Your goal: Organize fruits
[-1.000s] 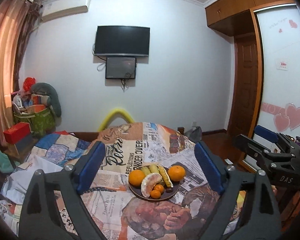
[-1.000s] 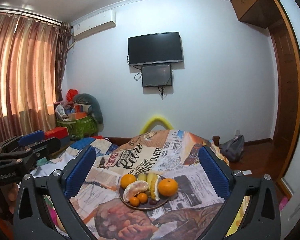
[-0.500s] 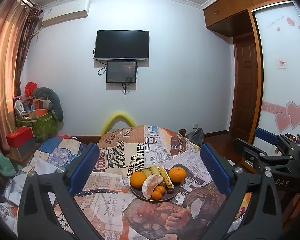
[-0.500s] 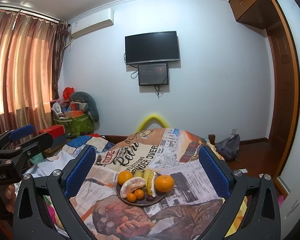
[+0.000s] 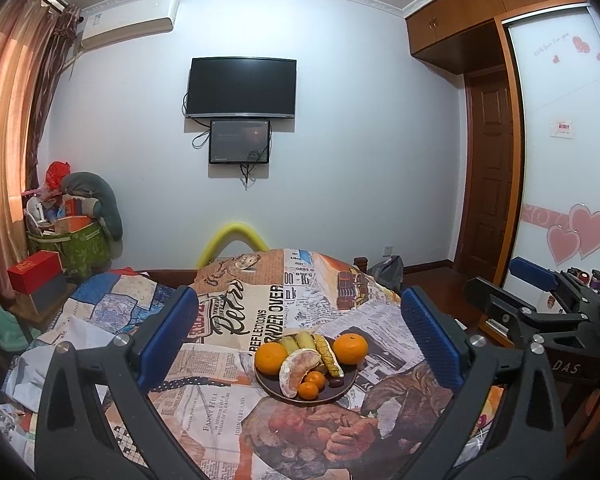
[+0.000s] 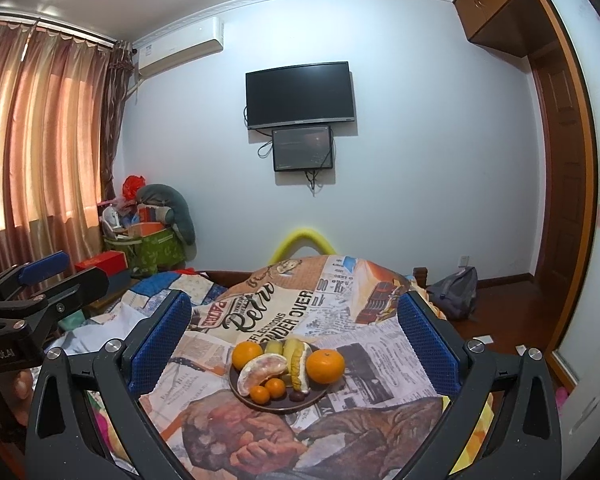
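Note:
A dark round plate (image 5: 346, 390) (image 6: 236, 382) sits on the newspaper-print tablecloth (image 5: 228, 400) (image 6: 364, 360). It holds two large oranges (image 5: 350, 349) (image 6: 325, 366), a peeled pomelo segment (image 5: 298, 370) (image 6: 260, 370), two small tangerines (image 5: 309, 390) (image 6: 260, 394), bananas (image 5: 327, 354) (image 6: 297, 360) and a dark date (image 5: 336, 382). My left gripper (image 5: 298, 330) is open and empty, above and short of the plate. My right gripper (image 6: 294, 330) is open and empty too. Each gripper shows at the edge of the other's view.
The round table fills the foreground. A yellow foam hoop (image 5: 232, 240) stands behind it. A patchwork-covered bed (image 5: 108, 300) lies to the left, with boxes and bags (image 5: 76, 240) in the corner. A backpack (image 6: 454, 294) lies on the floor at the right.
Both views have shifted slightly: the plate sits a little lower and nearer in frame. Both grippers stay open and empty.

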